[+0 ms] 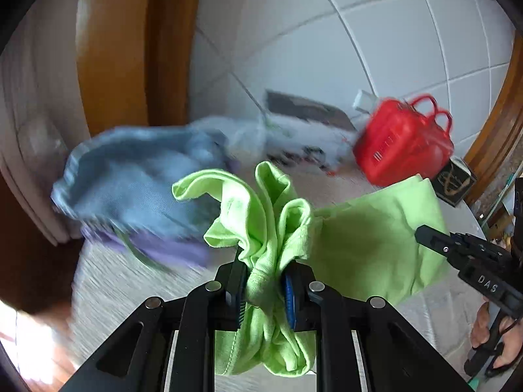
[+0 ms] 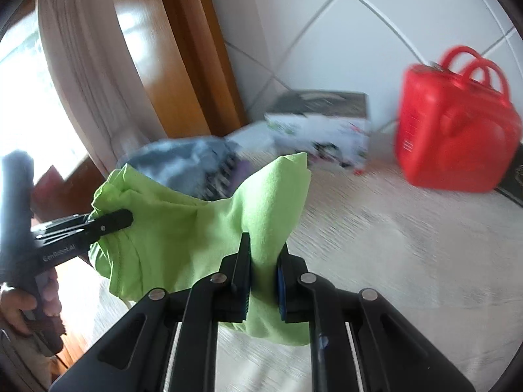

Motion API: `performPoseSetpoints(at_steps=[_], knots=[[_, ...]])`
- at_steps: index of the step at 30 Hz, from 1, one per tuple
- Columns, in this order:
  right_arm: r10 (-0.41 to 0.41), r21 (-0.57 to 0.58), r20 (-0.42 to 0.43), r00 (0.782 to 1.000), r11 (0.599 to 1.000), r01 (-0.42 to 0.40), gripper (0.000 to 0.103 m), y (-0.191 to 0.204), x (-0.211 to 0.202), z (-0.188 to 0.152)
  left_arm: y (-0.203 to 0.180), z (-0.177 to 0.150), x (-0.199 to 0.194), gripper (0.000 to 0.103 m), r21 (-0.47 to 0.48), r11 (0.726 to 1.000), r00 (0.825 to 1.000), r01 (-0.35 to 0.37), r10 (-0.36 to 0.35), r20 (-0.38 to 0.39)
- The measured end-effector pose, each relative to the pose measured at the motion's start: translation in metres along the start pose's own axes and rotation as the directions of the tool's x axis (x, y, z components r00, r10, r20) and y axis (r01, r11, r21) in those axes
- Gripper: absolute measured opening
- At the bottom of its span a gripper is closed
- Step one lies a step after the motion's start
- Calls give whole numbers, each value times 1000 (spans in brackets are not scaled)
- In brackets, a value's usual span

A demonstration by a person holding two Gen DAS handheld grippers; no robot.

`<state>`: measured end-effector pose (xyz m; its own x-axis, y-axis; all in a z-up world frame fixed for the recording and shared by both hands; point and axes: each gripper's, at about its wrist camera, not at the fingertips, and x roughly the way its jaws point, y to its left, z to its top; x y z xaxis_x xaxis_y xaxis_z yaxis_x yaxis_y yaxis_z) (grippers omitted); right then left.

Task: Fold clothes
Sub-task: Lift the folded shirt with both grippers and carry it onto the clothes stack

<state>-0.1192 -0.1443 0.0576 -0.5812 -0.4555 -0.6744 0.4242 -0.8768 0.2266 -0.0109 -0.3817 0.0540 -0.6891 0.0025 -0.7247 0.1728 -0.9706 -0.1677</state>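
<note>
Both grippers, left gripper (image 1: 263, 289) and right gripper (image 2: 263, 289), clamped on lime green garment (image 1: 366, 241), held bunched above surface (image 2: 376, 245). Looks mid-fold; next needs spreading flat.

Red case (image 2: 454, 130) with handles near tiled wall (image 2: 343, 32); printed box (image 2: 322, 127) beside it; wooden frame (image 2: 170, 49); curtain (image 2: 78, 65) at left.

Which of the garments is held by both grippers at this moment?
The lime green garment: left gripper and right gripper both clamp it. The blue garment lies untouched behind.
</note>
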Motion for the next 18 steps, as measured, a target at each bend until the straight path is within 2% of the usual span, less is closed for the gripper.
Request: performPoseSetpoints(at_steps=[6, 10, 14, 18], knots=[[91, 87, 59, 994, 992, -96, 13, 70, 47, 66, 93, 74, -13, 19, 88, 995, 999, -41, 38, 27], [143, 174, 30, 989, 974, -146, 13, 83, 94, 92, 140, 116, 2, 19, 137, 987, 996, -84, 84, 5], [176, 238, 2, 984, 956, -171, 13, 89, 141, 109, 182, 137, 43, 19, 133, 987, 994, -91, 99, -50], [195, 277, -61, 979, 946, -172, 15, 86, 195, 104, 222, 130, 97, 21, 129, 978, 978, -165, 179, -105]])
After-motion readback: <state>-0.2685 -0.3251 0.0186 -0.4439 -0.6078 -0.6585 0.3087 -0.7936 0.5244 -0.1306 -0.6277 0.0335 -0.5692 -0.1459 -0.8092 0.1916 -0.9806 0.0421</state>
